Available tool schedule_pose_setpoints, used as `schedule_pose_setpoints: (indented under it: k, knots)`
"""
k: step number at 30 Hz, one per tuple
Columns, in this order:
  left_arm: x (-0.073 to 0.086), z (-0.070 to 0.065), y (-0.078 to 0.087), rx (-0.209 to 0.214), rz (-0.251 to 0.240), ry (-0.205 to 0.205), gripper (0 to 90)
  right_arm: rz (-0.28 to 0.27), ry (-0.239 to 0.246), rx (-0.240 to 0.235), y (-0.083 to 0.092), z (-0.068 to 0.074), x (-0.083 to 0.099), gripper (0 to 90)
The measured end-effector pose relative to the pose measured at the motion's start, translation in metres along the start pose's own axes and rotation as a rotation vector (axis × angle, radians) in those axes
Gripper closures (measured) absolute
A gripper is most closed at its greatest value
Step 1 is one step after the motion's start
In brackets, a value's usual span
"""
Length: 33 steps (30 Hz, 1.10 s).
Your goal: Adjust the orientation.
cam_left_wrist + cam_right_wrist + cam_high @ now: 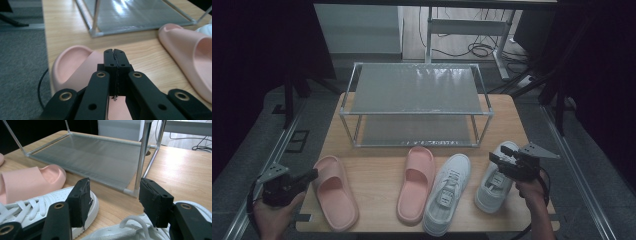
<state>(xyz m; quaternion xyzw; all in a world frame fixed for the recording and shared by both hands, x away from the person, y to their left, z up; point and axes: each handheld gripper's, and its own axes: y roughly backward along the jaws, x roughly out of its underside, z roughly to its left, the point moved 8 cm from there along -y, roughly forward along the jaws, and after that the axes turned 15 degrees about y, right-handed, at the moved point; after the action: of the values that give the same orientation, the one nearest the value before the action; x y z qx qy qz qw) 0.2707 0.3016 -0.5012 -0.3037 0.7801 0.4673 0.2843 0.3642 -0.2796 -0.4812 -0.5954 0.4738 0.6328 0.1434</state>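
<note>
Four pieces of footwear lie in a row on the worktop [377,175] in front of a two-tier rack [416,102], and we take them from the left. Our left tool [310,176] has its jaws pressed together with nothing between them, its tips just over the outer edge of the left pink slide [334,192], which lies near the worktop's left edge with its toe toward the rack. We judge this slide light, soft and springy, a moulded foam that gives under the pads; its smooth skin could slip. The band over the instep looks like the best hold, or else the side wall of the sole, once the jaws are opened.

Next comes the right pink slide [416,182], well apart from the first and just beside the left white sneaker [447,192].

Farthest right, our right tool [495,159] holds its jaws wide apart and empty, hovering above the laces of the right white sneaker [494,186], which lies by the worktop's right edge. We expect the sneaker to be a little heavier than a slide, with a firm sole but a soft upper that folds if pinched. The padded collar at the heel or the tongue should take the pads well; the loose laces [130,222] would only slide through. A one-sided hold may let the shoe tip toe down.
</note>
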Motion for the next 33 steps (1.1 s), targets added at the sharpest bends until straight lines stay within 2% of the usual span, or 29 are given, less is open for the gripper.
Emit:
schedule_pose_setpoints:
  k: [5, 7, 16, 17, 26, 33]
  knots:
    - [0.01, 0.012, 0.001, -0.021, 0.015, 0.025, 90.0, 0.006, 0.006, -0.005, -0.003, 0.002, 0.001, 42.5]
    - [0.017, 0.017, 0.0, -0.032, 0.035, 0.025, 90.0, 0.009, 0.007, -0.006, -0.004, 0.002, 0.002, 42.6]
    - [0.033, 0.028, -0.004, -0.055, 0.063, 0.046, 90.0, 0.019, 0.01, -0.003, -0.005, 0.003, 0.004, 42.4]
    - [0.037, 0.03, -0.005, -0.058, 0.072, 0.049, 90.0, 0.012, 0.0, -0.018, -0.005, 0.004, 0.003, 42.4]
    - [0.047, 0.034, -0.009, -0.063, 0.097, 0.058, 90.0, -0.004, 0.006, -0.024, -0.003, 0.005, 0.0, 42.4]
    - [0.05, 0.042, -0.02, -0.091, 0.116, 0.059, 90.0, 0.0, 0.008, -0.018, -0.002, 0.003, 0.001, 42.3]
